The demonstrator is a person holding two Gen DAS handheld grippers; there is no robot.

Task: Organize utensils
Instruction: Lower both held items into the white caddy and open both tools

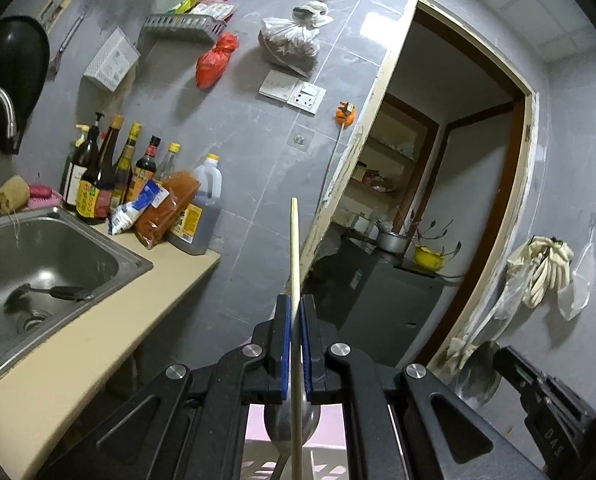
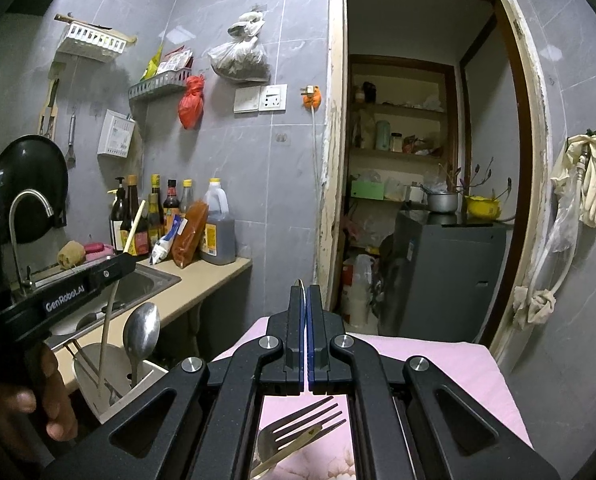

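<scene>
In the left wrist view the left gripper (image 1: 294, 344) has its fingers clamped on a chopstick (image 1: 294, 248) sticking up between them, while in the right wrist view that chopstick's lower end dips into the white holder (image 2: 98, 376) beside a spoon (image 2: 141, 332), so seating and releasing it seems next; the right gripper (image 2: 305, 336), fingers pinched on a thin metal utensil (image 2: 302, 285), has a fork (image 2: 298, 426) below them.

white lettering "genrobo.ai" on the black side of the left tool (image 2: 64, 300) in the right wrist view, faint embossed letters on the black body of the right tool (image 1: 549, 436) in the left wrist view, unclear, bottle labels (image 2: 214, 238) too small to read
</scene>
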